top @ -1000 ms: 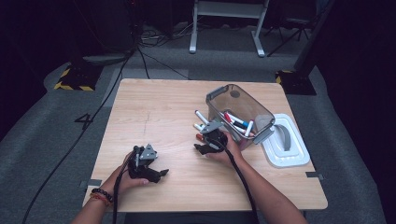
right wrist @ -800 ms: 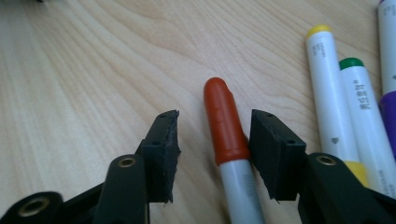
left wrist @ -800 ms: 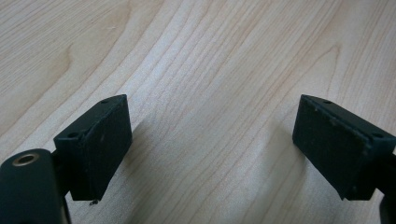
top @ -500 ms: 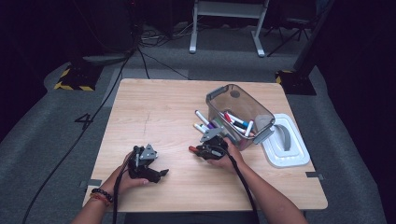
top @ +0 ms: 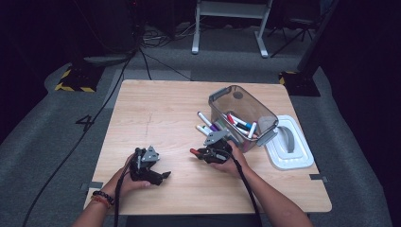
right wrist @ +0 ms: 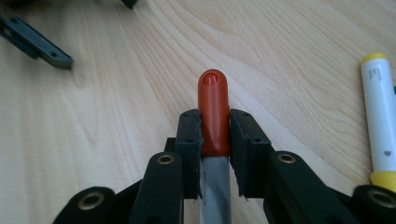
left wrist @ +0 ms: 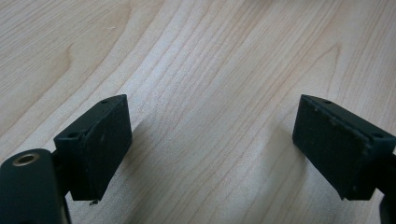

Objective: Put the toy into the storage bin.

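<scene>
Overhead, pale wood table (top: 156,113), grey carpet (top: 56,142), dark room

Wide bare table (top: 156,113) is lying open left and behind the left gripper (top: 163,176). Loose markers (top: 205,124) and the grey bin (top: 243,113) are crowding the right gripper (top: 195,152); white lid (top: 288,144) is blocking the right edge.

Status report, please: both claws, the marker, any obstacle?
Right claw shut on red-capped marker. Left claw open, empty, above bare table. Yellow-capped marker lies beside; path clear.
</scene>
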Available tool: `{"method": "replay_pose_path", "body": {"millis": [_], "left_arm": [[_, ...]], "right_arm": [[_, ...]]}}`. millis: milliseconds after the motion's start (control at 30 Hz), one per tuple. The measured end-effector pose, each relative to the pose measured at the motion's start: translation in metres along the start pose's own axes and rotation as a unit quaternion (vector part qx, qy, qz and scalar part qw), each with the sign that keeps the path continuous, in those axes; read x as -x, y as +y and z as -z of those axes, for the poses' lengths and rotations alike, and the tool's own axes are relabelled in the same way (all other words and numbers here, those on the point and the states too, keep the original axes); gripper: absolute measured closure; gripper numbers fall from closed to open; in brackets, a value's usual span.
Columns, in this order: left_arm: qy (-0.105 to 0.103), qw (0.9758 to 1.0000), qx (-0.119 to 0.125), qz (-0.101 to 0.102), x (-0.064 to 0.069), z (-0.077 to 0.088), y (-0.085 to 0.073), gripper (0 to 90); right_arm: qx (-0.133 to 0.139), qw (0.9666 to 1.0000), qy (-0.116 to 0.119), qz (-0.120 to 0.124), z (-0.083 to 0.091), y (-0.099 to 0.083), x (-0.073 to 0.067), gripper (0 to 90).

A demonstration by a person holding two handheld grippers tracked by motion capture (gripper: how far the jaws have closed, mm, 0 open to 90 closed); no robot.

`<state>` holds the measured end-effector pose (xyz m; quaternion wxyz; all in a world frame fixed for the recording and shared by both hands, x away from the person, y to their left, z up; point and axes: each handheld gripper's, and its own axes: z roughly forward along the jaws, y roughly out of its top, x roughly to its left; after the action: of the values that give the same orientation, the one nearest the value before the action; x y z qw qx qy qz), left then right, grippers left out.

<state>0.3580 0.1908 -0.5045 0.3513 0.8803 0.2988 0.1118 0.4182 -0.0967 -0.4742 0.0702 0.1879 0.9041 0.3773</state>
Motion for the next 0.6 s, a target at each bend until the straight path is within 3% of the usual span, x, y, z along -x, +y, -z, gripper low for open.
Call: {"method": "replay_pose_path", "body": {"millis": [267, 600], "left_arm": [[0.000, 1.0000, 0.000, 0.000, 0.000, 0.000, 0.000, 12.3], [0.000, 1.0000, 0.000, 0.000, 0.000, 0.000, 0.000, 12.3]], "right_arm": [[0.042, 0.9990, -0.013, 0.004, 0.028, 0.009, -0.001, 74.7], [0.108, 0.9937, -0.031, 0.000, 0.076, 0.021, -0.003, 74.7]]}}
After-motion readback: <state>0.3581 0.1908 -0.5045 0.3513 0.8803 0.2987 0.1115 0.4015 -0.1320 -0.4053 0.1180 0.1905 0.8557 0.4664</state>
